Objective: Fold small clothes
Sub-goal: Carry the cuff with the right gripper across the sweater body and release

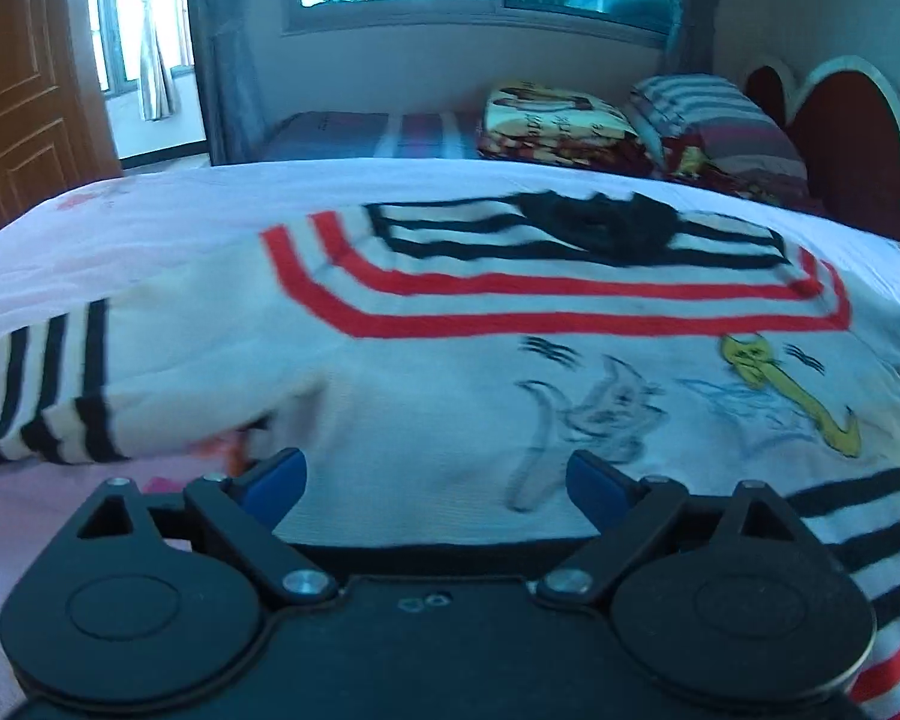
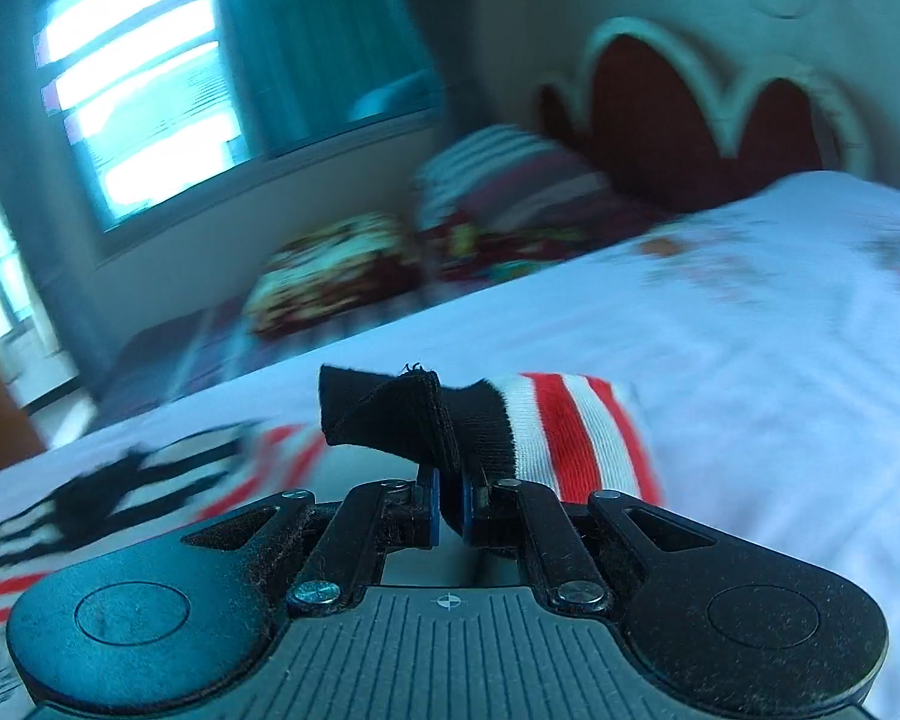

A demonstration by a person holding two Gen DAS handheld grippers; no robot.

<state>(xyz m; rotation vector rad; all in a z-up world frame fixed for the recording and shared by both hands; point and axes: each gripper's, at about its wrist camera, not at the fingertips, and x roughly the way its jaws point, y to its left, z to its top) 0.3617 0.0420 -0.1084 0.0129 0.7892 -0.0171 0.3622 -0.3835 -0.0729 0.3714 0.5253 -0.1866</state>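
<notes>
Left wrist view first: the left gripper (image 1: 437, 483) hangs low over the hem of a small knitted sweater (image 1: 450, 372), its 2 blue-padded fingers (image 1: 282, 474) spread wide with nothing between them. The sweater lies flat on a pale pink bedsheet (image 1: 150, 210), white knit with red bands across the chest, black stripes near the black collar (image 1: 600, 222) and on the cuffs, plus a yellow cat drawing (image 1: 780, 384) and faint blue scribbled figures. The left sleeve (image 1: 42, 408) lies out to the side on the sheet. Behind sit a folded printed blanket (image 1: 558, 120), a striped pillow (image 1: 714, 120) and a dark red scalloped headboard (image 1: 840, 126).

Right wrist view now, tilted and blurred: this one shows what the other cannot, the right gripper (image 2: 447, 507) pinched nearly closed on the black ribbed cuff (image 2: 402, 420) of the other sleeve, lifted clear of the sheet. The cuff bunches into a soft fold above the blue pads (image 2: 432, 504), with red and white stripes running away to the right. The sweater's collar end smears across the lower left.
</notes>
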